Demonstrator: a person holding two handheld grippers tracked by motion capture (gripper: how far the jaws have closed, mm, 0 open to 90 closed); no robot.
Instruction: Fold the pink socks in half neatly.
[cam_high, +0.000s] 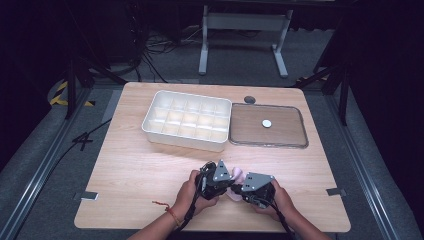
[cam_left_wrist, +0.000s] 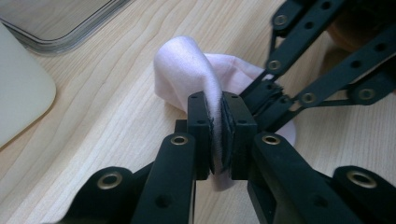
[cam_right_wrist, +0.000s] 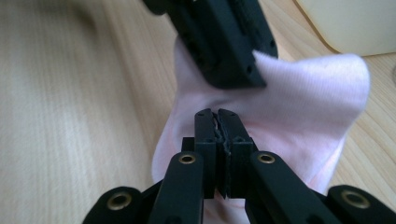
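Near the desk's (cam_high: 130, 175) front edge, one pale pink sock (cam_left_wrist: 187, 70) hangs pinched between two grippers: the left gripper (cam_left_wrist: 219, 135) has its jaws clamped on a fold, and the right gripper (cam_right_wrist: 218, 140) has its jaws closed on the fabric just beside it (almost touching). The sock stretches between them, equally near both hands. Farther back sit one white divided organizer tray (cam_high: 155, 117) and one clear lid (cam_high: 287, 137).

Sock (cam_right_wrist: 299, 107) partly behind left claw (cam_right_wrist: 224, 51)
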